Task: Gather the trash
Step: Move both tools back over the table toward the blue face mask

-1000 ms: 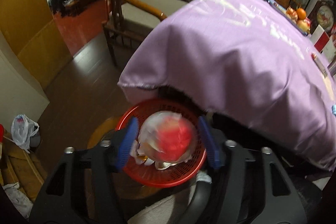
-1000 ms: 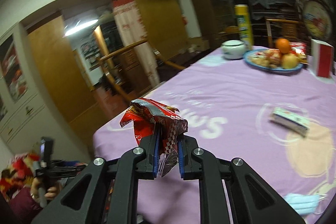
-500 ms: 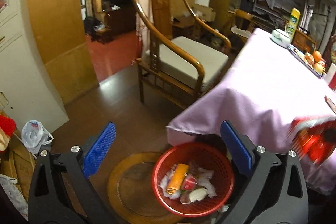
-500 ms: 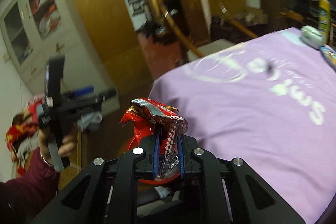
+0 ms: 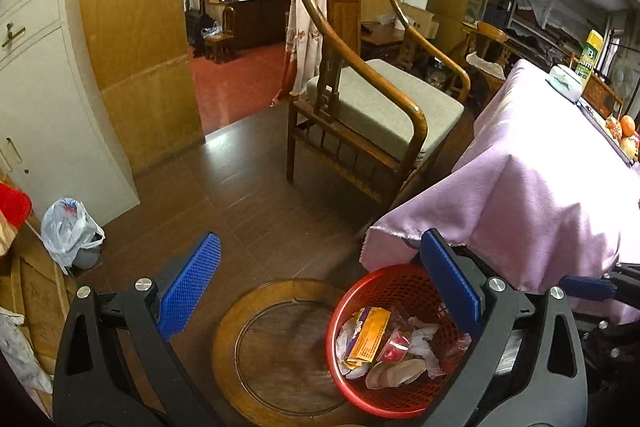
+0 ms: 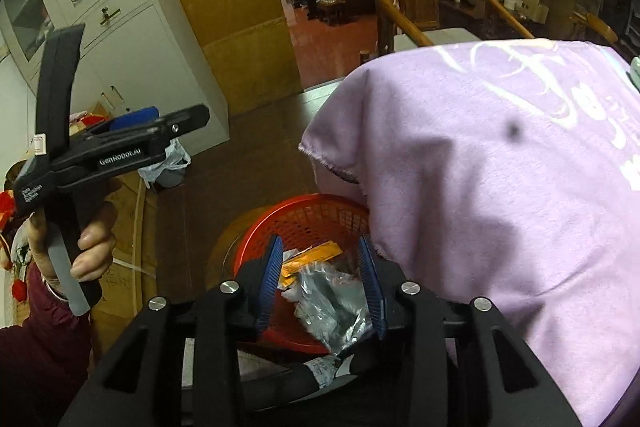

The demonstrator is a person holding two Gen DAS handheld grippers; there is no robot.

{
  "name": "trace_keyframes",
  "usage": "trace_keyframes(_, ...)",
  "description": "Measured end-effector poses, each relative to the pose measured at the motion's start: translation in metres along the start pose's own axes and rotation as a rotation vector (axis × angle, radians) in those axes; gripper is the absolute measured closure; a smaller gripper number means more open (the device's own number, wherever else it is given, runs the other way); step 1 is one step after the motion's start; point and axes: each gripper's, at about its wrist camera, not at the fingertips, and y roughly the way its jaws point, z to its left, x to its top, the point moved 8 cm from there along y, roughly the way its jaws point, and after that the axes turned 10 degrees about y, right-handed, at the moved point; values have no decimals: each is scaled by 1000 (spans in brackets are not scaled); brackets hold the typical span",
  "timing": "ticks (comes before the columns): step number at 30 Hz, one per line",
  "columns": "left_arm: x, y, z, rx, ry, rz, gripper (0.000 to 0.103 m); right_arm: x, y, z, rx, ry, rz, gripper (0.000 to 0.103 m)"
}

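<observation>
My right gripper (image 6: 320, 283) hangs over the red basket (image 6: 320, 215), its jaws opening; the crumpled silver wrapper (image 6: 332, 303) sits blurred between the pads, loose and over the basket's trash. My left gripper (image 5: 320, 287) is spread wide and empty beside the basket (image 5: 360, 387), near the purple tablecloth (image 5: 540, 211).

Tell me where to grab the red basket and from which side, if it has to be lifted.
Grip the red basket by its rim, coming from above on the side away from the table. The basket stands upright and open-topped, its thin mesh wall suiting one finger inside and one outside. The purple cloth overhangs the far edge, and the trash fills the middle, so the open-floor side is likely clearest.
</observation>
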Motion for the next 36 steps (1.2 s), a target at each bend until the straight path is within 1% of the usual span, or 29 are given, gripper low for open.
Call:
trace_keyframes(4,1,-1,-9,-15,5,5,7,4,-15,-13,4,24,-39,62)
trace_keyframes(9,7,-12,-27,-40,29,-12,7,7,-54,-36,-10,65,-127,61)
trace_keyframes(11,11,-18,-37,-51,44,-25,7,8,-71,-52,-20,96,-168,57)
trace_keyframes(14,16,-27,-52,-75,62,-36,7,7,-99,-77,-43,148,-237,55)
trace_keyframes(19,22,-43,-86,-129,105,-50,7,-8,-156,-129,-105,230,-358,48)
trace_keyframes(24,24,-60,-144,-190,200,-56,7,-46,-225,-200,-198,349,-488,42)
trace_keyframes(26,22,-66,-172,-214,247,-55,7,-71,-256,-235,-255,417,-540,40)
trace_keyframes(27,21,-69,-187,-225,273,-53,7,-79,-263,-245,-280,439,-554,39)
trace_keyframes(28,20,-69,-197,-233,293,-52,7,-95,-280,-266,-336,481,-579,38)
trace_keyframes(31,16,-74,-239,-260,371,-47,7,-134,-305,-309,-444,572,-620,36)
trace_keyframes(32,15,-75,-255,-274,399,-45,7,-152,-318,-329,-491,622,-635,36)
trace_keyframes(34,16,-76,-281,-302,437,-42,7,-177,-331,-354,-530,684,-649,35)
trace_keyframes(36,16,-77,-314,-347,470,-35,7,-204,-343,-378,-559,760,-667,35)
